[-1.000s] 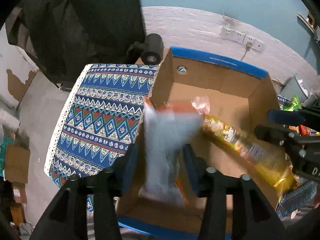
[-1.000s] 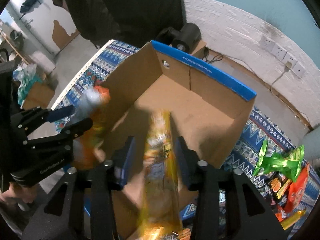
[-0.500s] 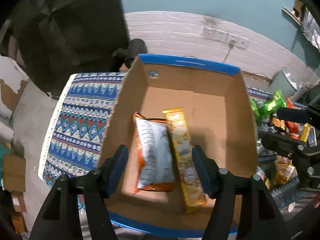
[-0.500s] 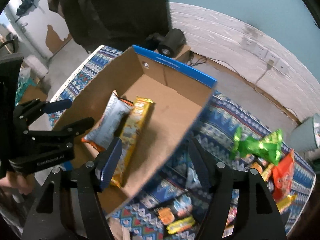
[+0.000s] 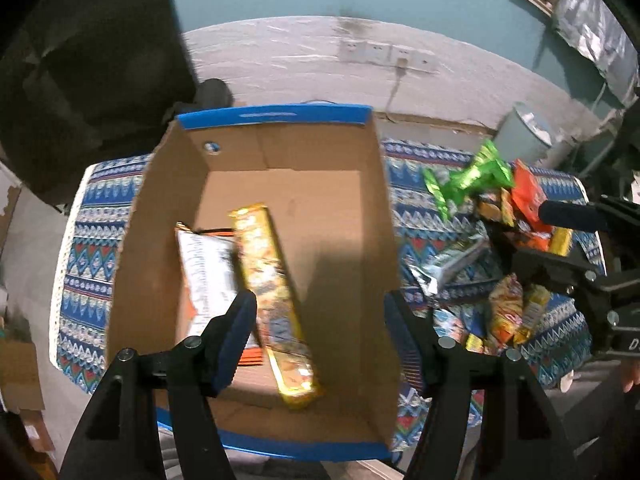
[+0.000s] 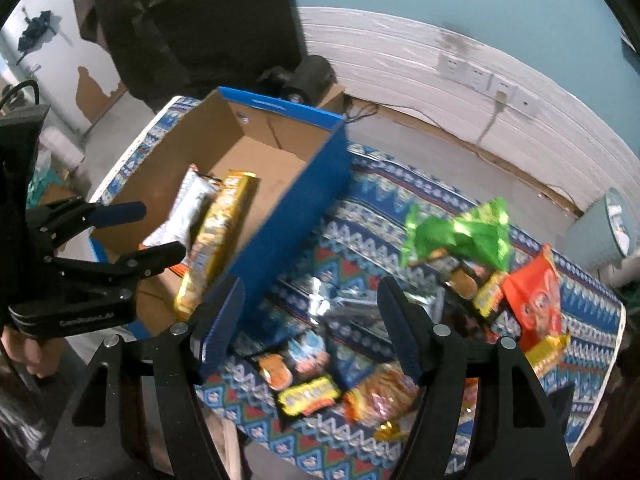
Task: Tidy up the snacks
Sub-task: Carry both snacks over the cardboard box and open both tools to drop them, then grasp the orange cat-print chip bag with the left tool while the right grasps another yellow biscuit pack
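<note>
I see the cardboard box [image 5: 256, 168] w/ blue rims on the patterned cloth [image 6: 384, 208]; inside lie two snacks side by side, touching: a white-and-orange chip bag [image 5: 206, 268] on the left & a long yellow pack [image 5: 272, 300] beside it, running front to back. Print on both is too blurred to read; the only legible bit is a partial logo on the left gripper body in the right wrist view. My left gripper [image 5: 320, 320] hangs over the box, jaws wide apart, holding nothing, yellow pack between the fingers from this angle. Right gripper [image 6: 310, 316] is also spread open & empty, above the loose snack pile [image 6: 320, 376] on the cloth, right of the box; green bag [image 6: 460, 236] & orange bag [image 6: 534, 300] lie farther back.
</note>
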### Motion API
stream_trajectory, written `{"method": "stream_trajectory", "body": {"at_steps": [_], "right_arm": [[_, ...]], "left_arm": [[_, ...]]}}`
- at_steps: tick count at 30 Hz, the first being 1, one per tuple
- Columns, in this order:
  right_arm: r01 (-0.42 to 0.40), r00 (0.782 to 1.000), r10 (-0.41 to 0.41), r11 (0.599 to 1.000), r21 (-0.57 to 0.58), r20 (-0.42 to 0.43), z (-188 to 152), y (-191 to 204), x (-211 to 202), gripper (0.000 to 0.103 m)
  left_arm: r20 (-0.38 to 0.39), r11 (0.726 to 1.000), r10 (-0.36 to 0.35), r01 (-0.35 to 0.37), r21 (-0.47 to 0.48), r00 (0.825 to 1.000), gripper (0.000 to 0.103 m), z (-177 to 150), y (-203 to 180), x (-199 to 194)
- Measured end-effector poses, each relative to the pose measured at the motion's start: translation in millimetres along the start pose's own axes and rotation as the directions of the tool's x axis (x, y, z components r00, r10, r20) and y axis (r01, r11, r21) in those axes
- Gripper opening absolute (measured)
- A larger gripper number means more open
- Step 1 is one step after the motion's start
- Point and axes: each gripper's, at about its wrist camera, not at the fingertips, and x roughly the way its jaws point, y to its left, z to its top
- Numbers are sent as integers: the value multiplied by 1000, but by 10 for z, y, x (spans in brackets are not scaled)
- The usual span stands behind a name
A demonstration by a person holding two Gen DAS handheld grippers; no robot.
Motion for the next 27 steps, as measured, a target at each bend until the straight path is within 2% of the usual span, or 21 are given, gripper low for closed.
{"method": "stream_trajectory", "body": {"at_steps": [12, 27], "right_arm": [[39, 999, -40, 993, 111, 8, -430, -665, -215, 70], [77, 997, -78, 955, 287, -8, -963, -1440, -362, 70]], "left_arm": [[-16, 994, -22, 24, 104, 1000, 68, 8, -639, 16], [-54, 977, -87, 96, 189, 995, 68, 42, -1339, 216]]}}
